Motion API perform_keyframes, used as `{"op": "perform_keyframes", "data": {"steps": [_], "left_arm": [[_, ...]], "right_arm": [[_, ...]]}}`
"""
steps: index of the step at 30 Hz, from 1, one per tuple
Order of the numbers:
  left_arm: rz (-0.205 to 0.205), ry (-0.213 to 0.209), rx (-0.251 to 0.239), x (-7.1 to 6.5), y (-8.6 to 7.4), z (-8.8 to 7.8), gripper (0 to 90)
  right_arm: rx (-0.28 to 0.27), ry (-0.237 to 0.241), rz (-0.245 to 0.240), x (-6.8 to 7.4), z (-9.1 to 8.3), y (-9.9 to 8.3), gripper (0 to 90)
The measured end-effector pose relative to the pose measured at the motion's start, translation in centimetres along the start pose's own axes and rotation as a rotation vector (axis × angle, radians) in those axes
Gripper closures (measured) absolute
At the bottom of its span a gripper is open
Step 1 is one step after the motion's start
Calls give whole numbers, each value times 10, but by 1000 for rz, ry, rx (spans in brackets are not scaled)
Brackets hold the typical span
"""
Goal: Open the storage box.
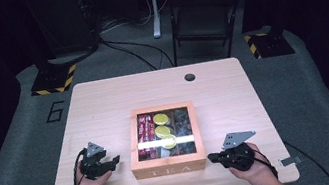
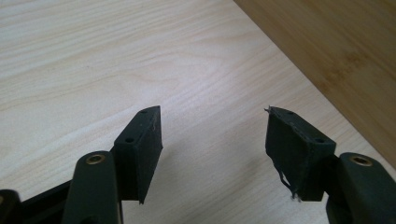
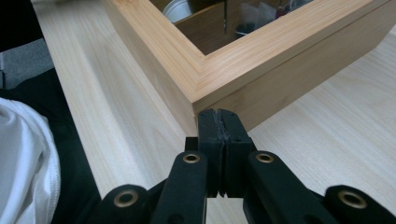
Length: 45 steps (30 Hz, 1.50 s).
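A wooden tea box point(image 1: 169, 168) with a glass lid sits in the middle of the table point(image 1: 103, 102). Through the lid I see red packets point(image 1: 145, 126), yellow round pieces point(image 1: 160, 119) and dark packets point(image 1: 181, 120). My left gripper point(image 1: 115, 161) rests left of the box, jaws open with nothing between them point(image 2: 215, 135); the box's side wall point(image 2: 336, 51) runs along the right of its view. My right gripper point(image 1: 212, 157) is by the box's front right corner. Its jaws are shut, empty, tips point(image 3: 218, 119) just short of that corner point(image 3: 261, 60).
A cable hole point(image 1: 190, 77) lies near the table's far edge. A folding chair point(image 1: 200, 15) stands on the floor beyond the table. The person's white and black clothing point(image 3: 23, 158) shows at the near table edge in the right gripper view.
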State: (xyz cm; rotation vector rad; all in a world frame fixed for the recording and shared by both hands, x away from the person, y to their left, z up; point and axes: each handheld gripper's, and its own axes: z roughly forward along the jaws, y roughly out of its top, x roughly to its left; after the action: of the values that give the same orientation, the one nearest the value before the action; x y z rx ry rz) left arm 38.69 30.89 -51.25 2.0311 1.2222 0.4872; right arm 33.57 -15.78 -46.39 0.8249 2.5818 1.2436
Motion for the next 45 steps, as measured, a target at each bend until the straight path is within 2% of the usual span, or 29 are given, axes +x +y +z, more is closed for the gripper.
{"op": "perform_keyframes", "data": {"steps": [2, 10, 18, 24, 26, 32, 41, 45], "left_arm": [[-6, -2, -4, -1, 1, -2, 383], [32, -10, -18, -9, 6, -6, 396], [4, -20, -50, -9, 8, -11, 397], [-13, -35, -63, -11, 8, -14, 402], [-3, -39, -56, -12, 9, -14, 402], [1, -42, -55, -13, 9, -15, 401], [-1, -45, -73, -15, 11, -19, 402], [-4, -65, -89, -18, 12, -25, 402]], "right_arm": [[2, 7, -2, 1, 0, -1, 885], [6, 38, -5, 4, 0, -2, 885], [19, 52, -4, 6, 4, -3, 882], [17, 45, -4, 7, 6, -2, 883], [14, 48, -10, 6, 6, -2, 884], [2, 39, 19, 4, 3, -3, 881], [10, 19, -6, 7, 5, -2, 879], [9, 20, -9, 7, 5, -1, 879]]}}
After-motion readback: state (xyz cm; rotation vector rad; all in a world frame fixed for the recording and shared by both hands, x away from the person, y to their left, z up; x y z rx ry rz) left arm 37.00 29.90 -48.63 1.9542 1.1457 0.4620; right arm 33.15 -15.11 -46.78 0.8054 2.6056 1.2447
